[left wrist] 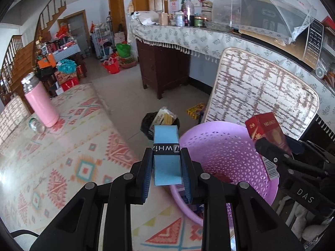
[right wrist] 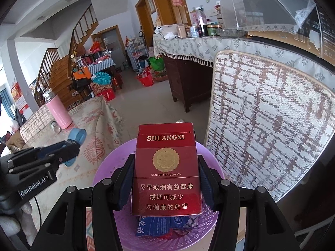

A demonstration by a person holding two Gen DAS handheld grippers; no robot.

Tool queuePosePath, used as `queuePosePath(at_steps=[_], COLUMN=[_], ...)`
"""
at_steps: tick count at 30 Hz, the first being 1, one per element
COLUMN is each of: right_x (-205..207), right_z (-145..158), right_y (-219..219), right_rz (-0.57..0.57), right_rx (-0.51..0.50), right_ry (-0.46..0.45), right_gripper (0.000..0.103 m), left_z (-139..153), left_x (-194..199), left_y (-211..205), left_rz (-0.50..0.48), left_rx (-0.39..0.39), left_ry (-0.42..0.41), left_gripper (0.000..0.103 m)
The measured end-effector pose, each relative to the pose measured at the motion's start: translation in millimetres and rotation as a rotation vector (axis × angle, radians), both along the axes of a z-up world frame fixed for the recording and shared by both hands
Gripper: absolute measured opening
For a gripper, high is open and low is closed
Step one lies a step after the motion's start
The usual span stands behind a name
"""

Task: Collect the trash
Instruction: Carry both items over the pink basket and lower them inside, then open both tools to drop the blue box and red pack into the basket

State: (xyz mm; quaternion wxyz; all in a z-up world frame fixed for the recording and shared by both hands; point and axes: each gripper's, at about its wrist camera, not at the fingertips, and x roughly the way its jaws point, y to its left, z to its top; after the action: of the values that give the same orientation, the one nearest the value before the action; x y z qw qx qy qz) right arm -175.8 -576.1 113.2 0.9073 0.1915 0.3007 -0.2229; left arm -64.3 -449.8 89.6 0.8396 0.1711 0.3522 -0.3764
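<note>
Clamped between the left gripper (left wrist: 166,163) jaws: one light blue box (left wrist: 166,156), upright, beside the purple basket (left wrist: 222,146) rim. Pinched in the right gripper (right wrist: 166,179): one red cigarette pack (right wrist: 166,171), above the basket's wrappers (right wrist: 165,224). Beyond, patterned tablecloth (left wrist: 69,146) with one pink flask (left wrist: 40,102); farther, tiled floor, staircase.

Glossy red carton (right wrist: 166,171), perforated plastic basket (left wrist: 225,152)
</note>
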Motion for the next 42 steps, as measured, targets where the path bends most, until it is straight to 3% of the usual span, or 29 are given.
queuePosePath(at_steps=[12, 42], right_x=[0.2, 8.9], right_z=[-11.7, -24.7], right_y=[-14.2, -18.9], right_rz=[-0.029, -0.037], right_rx=[0.024, 0.061], right_ry=[0.017, 0.028], right_gripper=[0.06, 0.061], left_z=[-25.3, -35.3], left_x=[10.9, 8.6], left_y=[-20.5, -26.4], left_rz=[-0.009, -0.019], left_rx=[0.009, 0.01], left_ry=[0.103, 0.097], left_gripper=[0.025, 0.025])
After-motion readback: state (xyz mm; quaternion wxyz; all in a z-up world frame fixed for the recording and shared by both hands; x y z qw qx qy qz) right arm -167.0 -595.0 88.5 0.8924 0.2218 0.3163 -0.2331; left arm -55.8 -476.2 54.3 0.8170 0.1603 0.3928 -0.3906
